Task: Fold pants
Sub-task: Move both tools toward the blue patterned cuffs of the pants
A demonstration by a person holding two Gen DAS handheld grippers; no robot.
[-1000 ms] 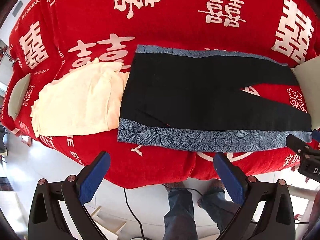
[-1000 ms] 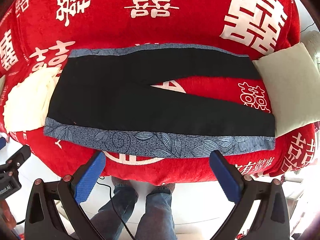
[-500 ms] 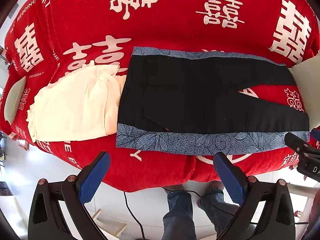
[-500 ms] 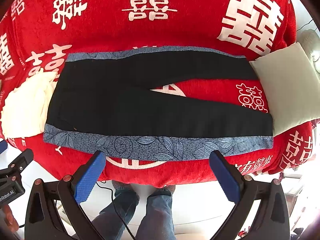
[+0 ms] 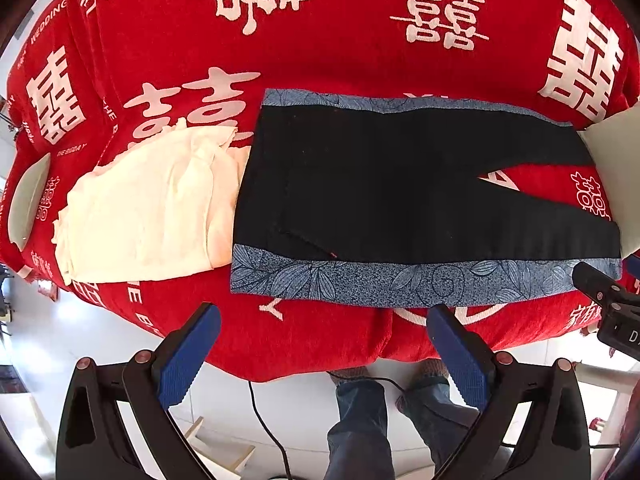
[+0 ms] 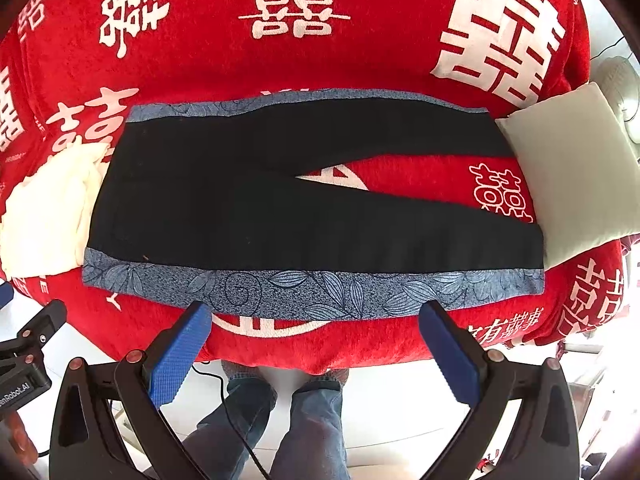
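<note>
Black pants (image 5: 400, 188) with blue leaf-patterned side stripes lie flat on the red bed cover (image 5: 320, 40), waist to the left, legs spread to the right. They also show in the right wrist view (image 6: 280, 216). My left gripper (image 5: 320, 344) is open and empty, hovering just off the bed's near edge below the waist end. My right gripper (image 6: 316, 340) is open and empty, just off the near edge below the near leg. Neither touches the pants.
A folded cream garment (image 5: 148, 208) lies left of the waist, touching it. A pale cushion (image 6: 572, 168) sits at the leg ends on the right. A second cushion (image 5: 28, 200) lies at the far left. The person's legs and a cable (image 6: 248, 440) are below.
Both grippers have moved closer to the bed's near edge, so the pants sit lower and nearer in both views. The pants themselves have not moved.
</note>
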